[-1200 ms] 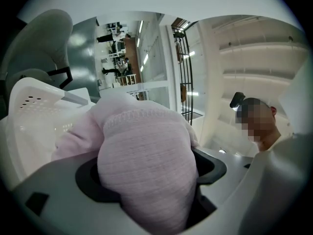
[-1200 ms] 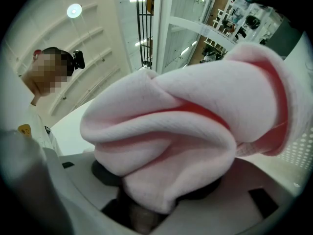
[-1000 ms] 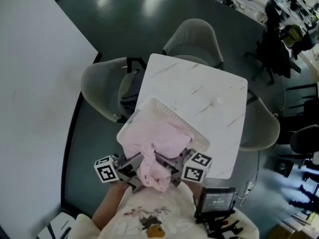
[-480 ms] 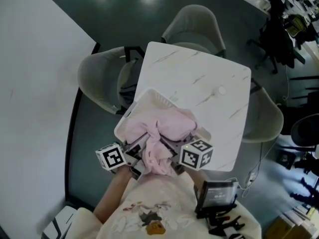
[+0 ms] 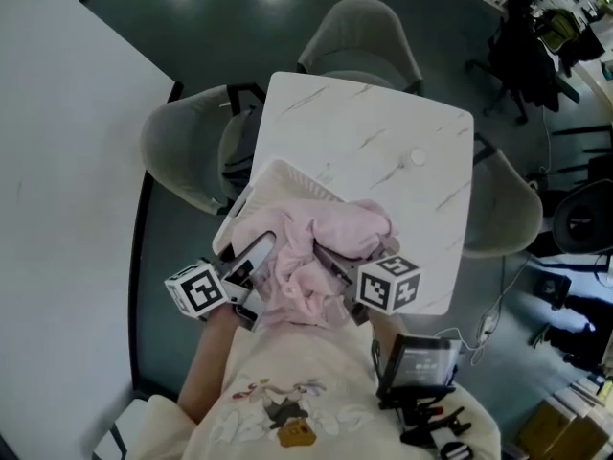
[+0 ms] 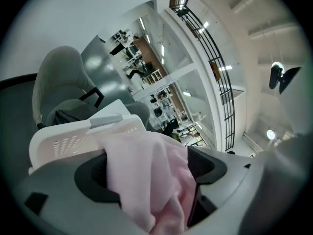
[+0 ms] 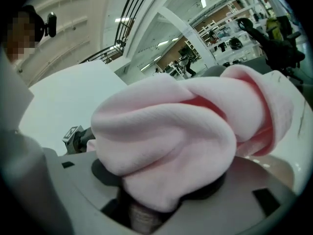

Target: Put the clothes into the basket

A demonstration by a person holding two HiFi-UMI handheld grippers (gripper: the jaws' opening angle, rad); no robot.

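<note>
In my feed: pale pink fleece garment (image 5: 321, 247); white plastic basket (image 5: 287, 173) with a perforated grid pattern; white square tabletop (image 5: 383, 132) with faint grey marble veins; light grey shell chairs (image 5: 359, 27); dark grey-green floor (image 5: 211, 27)

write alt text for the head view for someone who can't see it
Seen from above, the left gripper and the right gripper both grip a bunched pink garment over the near side of a white basket. The basket sits on a white table with grey chairs around it.
</note>
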